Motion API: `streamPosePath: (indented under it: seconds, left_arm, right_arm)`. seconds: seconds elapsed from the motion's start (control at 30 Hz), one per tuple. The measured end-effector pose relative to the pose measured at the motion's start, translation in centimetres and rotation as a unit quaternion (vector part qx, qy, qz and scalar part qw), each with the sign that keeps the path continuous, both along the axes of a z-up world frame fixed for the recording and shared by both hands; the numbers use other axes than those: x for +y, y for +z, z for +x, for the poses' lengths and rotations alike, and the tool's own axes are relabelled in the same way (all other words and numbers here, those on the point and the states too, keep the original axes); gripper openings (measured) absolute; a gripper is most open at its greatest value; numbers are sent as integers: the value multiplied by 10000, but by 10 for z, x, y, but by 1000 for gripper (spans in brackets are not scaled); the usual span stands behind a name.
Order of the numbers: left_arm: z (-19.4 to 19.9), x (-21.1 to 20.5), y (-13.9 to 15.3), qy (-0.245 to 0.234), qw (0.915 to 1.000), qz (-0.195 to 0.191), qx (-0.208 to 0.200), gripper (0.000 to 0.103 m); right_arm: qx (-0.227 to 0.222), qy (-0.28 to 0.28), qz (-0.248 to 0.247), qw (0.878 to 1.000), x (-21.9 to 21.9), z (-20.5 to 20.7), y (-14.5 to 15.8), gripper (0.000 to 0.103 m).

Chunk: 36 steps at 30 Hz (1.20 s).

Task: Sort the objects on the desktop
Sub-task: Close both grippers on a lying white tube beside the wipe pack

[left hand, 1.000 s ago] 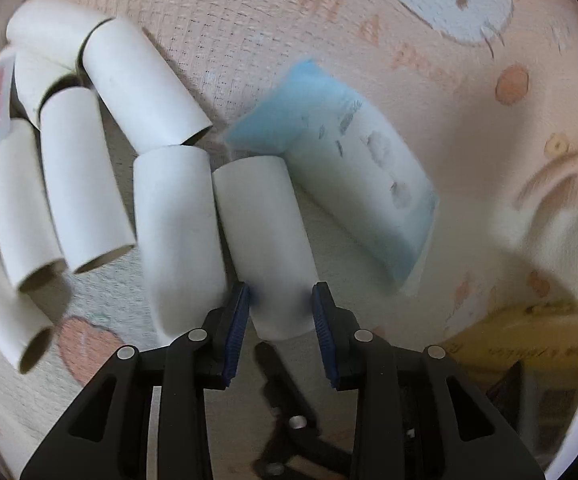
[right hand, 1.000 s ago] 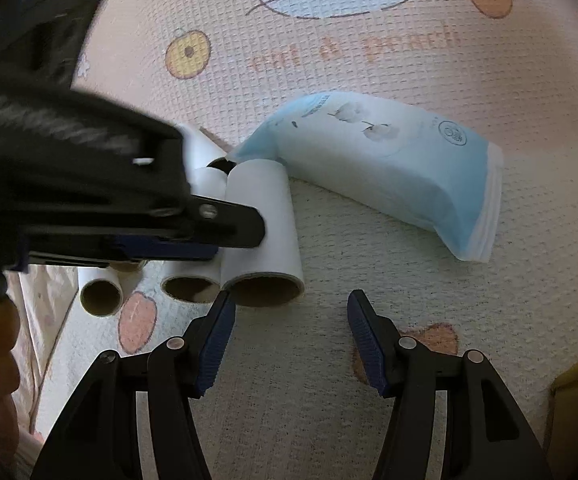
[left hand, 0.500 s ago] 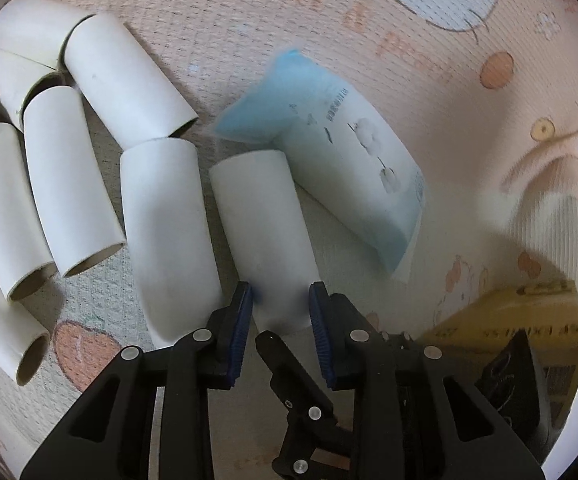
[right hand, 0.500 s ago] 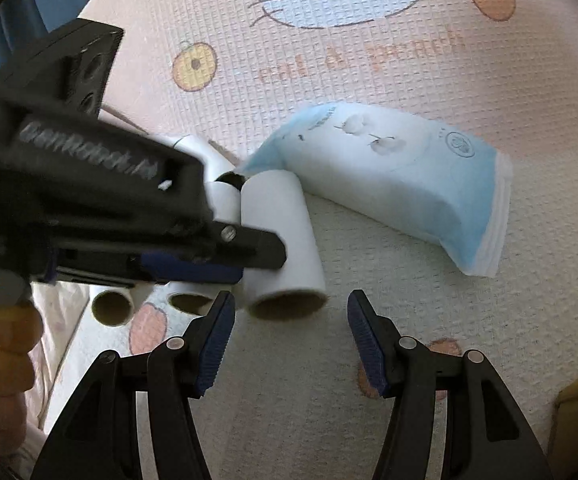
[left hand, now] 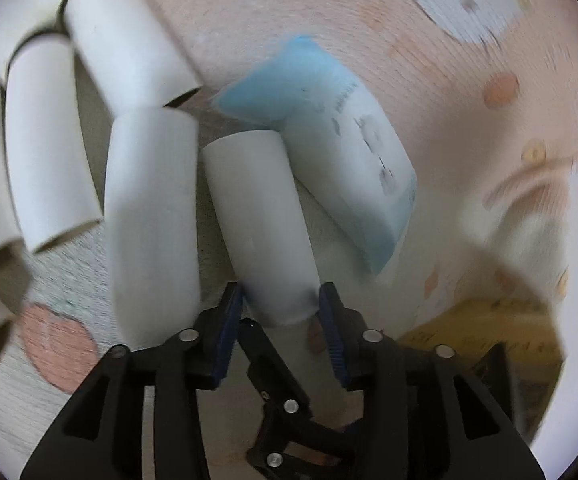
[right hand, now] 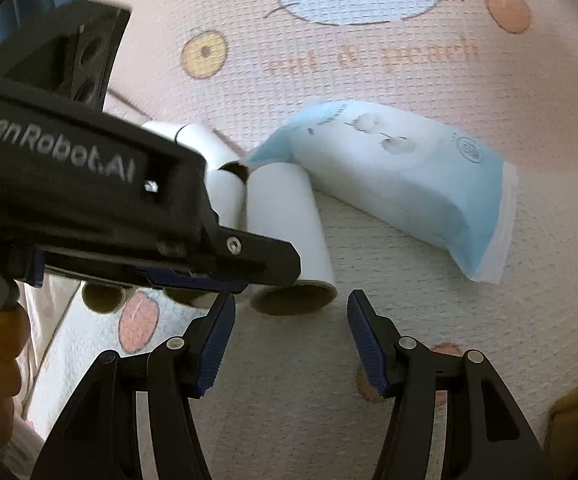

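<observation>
1. White cardboard tube [left hand: 261, 224] lies on the pale woven mat [left hand: 369, 32] in the left wrist view, its long axis running straight away from the left gripper [left hand: 281, 312]. The jaws are opening, flanking its near end. Motion blur hides whether the pads touch.
2. From the right wrist view, the right gripper [right hand: 289, 340] stands open and empty, just short of the tube's open end. The left gripper's body hides the neighbouring tubes. A blue-and-white soft packet [right hand: 401, 196] touches the tube's far end.

Your left gripper [left hand: 281, 312] is opening around the near end of a cardboard tube [left hand: 259, 224], which is lying between more tubes [left hand: 153, 220] leftward and a tissue pack [left hand: 353, 172] rightward.
</observation>
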<state>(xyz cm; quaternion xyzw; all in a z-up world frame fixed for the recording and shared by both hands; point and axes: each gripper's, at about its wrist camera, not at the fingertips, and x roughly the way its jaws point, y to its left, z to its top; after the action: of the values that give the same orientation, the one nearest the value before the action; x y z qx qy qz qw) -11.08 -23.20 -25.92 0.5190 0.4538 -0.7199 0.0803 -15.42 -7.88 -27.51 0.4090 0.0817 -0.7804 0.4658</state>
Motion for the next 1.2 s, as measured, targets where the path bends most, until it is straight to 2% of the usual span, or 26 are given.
streamPosePath:
  seconds: [0.07,0.17,0.23,0.4,0.53,0.7,0.83,0.9,0.93,1.2]
  left_arm:
    - [-2,-2,-3,129,9999,106,-23,46]
    - [-7,5,3,-11,9996,-294,-44,46]
    - [-7,8,5,5,9993,-378,-37,46]
    - [-6,11,6,-128,9994,-319,-3,45]
    - [-4,16,3,-302,9990,-317,62,45]
    - [3,23,4,-713,9961,-509,74,43]
    - [9,33,3,-869,9951,-469,71,43]
    - [14,40,3,-952,9942,-495,77,43]
    - [16,43,3,-1000,9936,-525,97,43]
    - [39,72,8,-1419,9867,-739,273,43]
  right_arm:
    - [-50,-21,22,10000,-2,-5,-3,55]
    - [-174,-124,-120,9997,0,-12,-2,55]
    - [-203,-111,-126,9997,-1,-13,-2,55]
    - [-173,-22,-110,9998,-3,-12,-2,56]
    - [-103,15,-40,9999,-4,-10,-1,56]
    - [-129,104,-35,9999,-1,-5,1,56]
    - [-50,266,84,9996,3,4,4,55]
    - [-30,389,146,9991,5,9,6,47]
    - [-33,425,197,9989,6,13,7,47]
    - [-130,274,413,9987,26,30,12,47]
